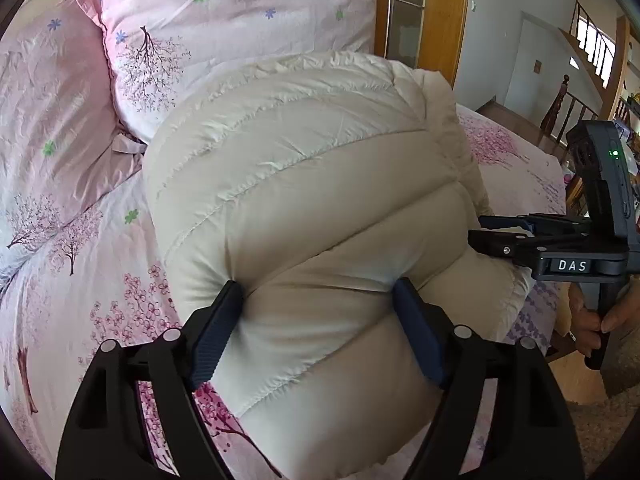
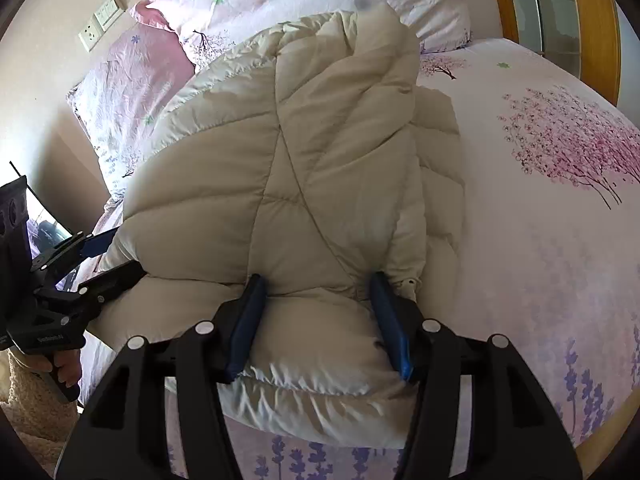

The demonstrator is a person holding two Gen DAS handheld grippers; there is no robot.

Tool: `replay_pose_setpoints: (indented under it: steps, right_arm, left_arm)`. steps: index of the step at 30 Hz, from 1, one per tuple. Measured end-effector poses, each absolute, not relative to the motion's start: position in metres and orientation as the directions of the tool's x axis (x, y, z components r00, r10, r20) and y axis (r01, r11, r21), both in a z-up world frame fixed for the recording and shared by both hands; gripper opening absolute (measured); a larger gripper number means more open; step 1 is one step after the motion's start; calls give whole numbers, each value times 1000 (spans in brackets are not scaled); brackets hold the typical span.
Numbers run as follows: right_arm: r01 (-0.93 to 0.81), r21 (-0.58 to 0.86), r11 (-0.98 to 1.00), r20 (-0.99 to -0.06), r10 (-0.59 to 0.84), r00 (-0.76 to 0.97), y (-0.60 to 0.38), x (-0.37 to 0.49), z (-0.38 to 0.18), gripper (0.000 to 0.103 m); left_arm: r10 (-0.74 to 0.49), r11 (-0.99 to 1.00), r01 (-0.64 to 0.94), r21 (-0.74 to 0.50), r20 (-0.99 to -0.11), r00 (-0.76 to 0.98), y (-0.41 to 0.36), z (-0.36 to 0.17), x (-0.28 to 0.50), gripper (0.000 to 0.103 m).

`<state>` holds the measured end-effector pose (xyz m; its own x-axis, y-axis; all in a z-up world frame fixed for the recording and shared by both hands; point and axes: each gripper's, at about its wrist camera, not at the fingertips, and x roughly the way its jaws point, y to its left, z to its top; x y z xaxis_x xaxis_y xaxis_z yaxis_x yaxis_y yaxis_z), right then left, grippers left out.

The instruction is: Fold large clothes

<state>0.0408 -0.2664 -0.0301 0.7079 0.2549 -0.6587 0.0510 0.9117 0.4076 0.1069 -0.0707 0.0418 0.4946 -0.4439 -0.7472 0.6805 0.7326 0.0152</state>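
Observation:
A cream quilted puffer jacket lies bunched and folded on the bed. My left gripper is shut on a thick padded roll at its near edge, and both blue pads dent the fabric. My right gripper is shut on the near hem of the jacket, where stacked layers bulge between and around its blue pads. In the left wrist view the right gripper bites the jacket's right edge, with a hand on its handle. The left gripper shows in the right wrist view at the jacket's left edge.
The bed sheet is pink with a blossom print. Pink pillows lie beyond the jacket by the wall. A wooden door frame and a stair rail stand past the bed's far side. Wall sockets sit above the pillows.

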Motion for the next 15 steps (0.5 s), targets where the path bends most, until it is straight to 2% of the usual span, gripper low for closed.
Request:
replay_pose_setpoints:
  steps: [15]
  right_arm:
    - [47,397,916,-655,247,714,-264,41,-36,54]
  left_arm:
    - [-429,752,658,35,-732,529,-78,24,107,85]
